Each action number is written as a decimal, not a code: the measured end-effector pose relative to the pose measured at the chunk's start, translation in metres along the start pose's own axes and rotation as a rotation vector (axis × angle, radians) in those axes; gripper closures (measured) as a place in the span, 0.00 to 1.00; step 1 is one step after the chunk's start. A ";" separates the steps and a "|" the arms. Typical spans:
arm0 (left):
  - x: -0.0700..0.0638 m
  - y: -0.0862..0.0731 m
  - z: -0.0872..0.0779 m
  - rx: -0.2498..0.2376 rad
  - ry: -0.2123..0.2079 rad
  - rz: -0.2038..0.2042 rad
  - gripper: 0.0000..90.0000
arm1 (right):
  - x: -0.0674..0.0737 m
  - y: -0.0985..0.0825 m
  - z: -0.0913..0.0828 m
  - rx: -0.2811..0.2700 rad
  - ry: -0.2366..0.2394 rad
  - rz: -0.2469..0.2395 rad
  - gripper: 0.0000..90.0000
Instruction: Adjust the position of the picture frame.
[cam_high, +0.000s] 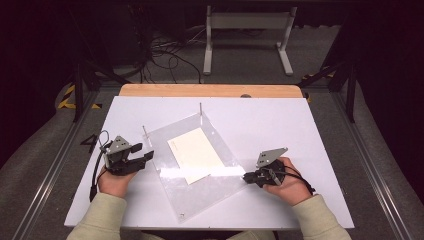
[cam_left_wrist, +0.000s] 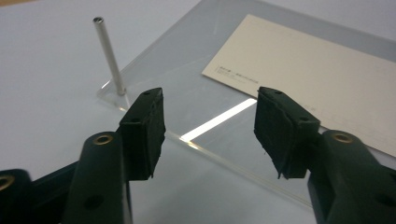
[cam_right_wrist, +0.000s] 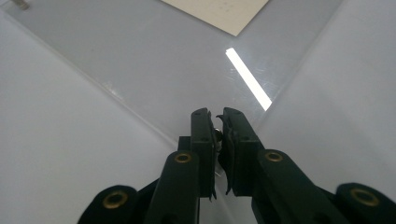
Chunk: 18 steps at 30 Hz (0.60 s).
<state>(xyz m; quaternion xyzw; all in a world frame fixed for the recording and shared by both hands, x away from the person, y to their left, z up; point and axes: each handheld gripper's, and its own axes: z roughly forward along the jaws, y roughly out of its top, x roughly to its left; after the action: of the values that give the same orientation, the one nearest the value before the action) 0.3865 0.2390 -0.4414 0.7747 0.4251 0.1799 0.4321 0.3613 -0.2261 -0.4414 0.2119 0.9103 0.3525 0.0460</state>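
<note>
The left claw (cam_high: 148, 155) stands half open with nothing in it, just beside the clear plate (cam_high: 210, 187) on the table (cam_high: 300, 125). A cream card (cam_high: 192, 152) lies on the plate. The right claw (cam_high: 246, 176) is pinched shut on something small and shiny at the plate's corner, perhaps a post to stand up next

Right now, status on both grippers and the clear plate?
Left gripper open, at left edge of clear plate. Right gripper shut on small silvery part at right corner. Card lies on plate. Nothing blocking.

high: above, facing forward-down | 2 tongs views: close, sharing clear plate (cam_high: 200, 190)
</note>
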 end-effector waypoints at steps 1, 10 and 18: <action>0.002 -0.001 0.000 0.000 0.007 -0.011 0.54 | 0.004 0.000 0.001 0.005 0.011 -0.005 0.92; 0.018 -0.003 0.011 0.020 0.050 -0.147 0.43 | 0.023 0.004 0.005 0.026 0.092 -0.024 0.92; 0.024 0.014 0.031 0.034 0.169 -0.125 0.45 | 0.020 0.008 -0.007 -0.079 0.070 -0.008 0.87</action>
<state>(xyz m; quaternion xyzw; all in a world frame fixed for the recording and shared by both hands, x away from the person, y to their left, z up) 0.4273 0.2389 -0.4493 0.7361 0.5106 0.2100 0.3916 0.3443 -0.2174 -0.4295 0.1941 0.8976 0.3950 0.0239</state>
